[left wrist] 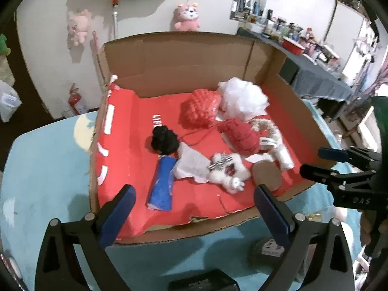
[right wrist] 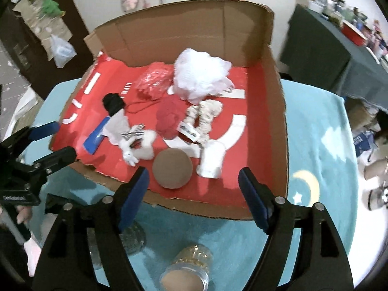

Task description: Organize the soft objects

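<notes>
A cardboard box [left wrist: 184,55] with a red lining stands on the light-blue cloth. Inside lie a white mesh puff [left wrist: 242,97], a red mesh puff [left wrist: 200,108], a red yarn ball [left wrist: 238,137], a black yarn ball [left wrist: 163,140], a white plush toy [left wrist: 226,171], a blue packet [left wrist: 162,184], a brown round pad [left wrist: 266,175] and a white knotted rope [left wrist: 276,143]. The same things show in the right wrist view: white puff [right wrist: 201,75], brown pad [right wrist: 172,168]. My left gripper [left wrist: 194,215] is open and empty at the box's near edge. My right gripper [right wrist: 194,201] is open and empty.
A glass jar with a brown lid [right wrist: 186,271] and a dark mesh object [right wrist: 132,238] stand on the cloth below my right gripper. A grey-covered table [left wrist: 315,72] with clutter stands at the back right. Plush toys [left wrist: 188,17] hang on the wall.
</notes>
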`<state>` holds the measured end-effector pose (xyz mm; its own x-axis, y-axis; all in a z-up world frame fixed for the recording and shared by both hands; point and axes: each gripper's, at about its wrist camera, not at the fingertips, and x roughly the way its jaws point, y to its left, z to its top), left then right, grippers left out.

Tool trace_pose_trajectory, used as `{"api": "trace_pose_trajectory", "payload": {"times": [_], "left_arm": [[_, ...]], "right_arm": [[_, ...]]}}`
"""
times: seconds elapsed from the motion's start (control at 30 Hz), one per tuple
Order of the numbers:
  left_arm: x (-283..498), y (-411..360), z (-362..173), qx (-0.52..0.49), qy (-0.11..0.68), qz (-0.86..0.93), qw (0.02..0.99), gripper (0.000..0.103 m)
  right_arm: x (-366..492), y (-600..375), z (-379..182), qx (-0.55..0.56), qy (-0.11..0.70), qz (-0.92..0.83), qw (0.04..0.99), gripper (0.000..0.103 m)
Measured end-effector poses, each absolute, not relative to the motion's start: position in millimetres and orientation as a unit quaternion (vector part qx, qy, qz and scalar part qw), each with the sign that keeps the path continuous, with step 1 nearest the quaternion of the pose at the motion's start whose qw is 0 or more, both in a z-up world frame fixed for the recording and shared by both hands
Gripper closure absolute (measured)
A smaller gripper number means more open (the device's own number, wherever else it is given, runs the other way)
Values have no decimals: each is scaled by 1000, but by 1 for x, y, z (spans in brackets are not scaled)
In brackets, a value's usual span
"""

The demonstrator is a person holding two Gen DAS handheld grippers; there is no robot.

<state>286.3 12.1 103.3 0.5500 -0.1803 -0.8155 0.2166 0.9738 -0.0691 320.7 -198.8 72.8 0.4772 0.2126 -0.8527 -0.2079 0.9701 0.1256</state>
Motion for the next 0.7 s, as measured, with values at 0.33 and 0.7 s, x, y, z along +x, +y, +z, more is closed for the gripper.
{"api": "trace_pose_trajectory", "payload": {"times": [0.33,0.7], "left_arm": [[296,13,78,8,490,-71,869,3],[295,10,72,7,489,-59,870,3]], "right_arm": [[325,-197,51,40,503,106,857,27],[325,-195,45,25,497,87,863,27]]}}
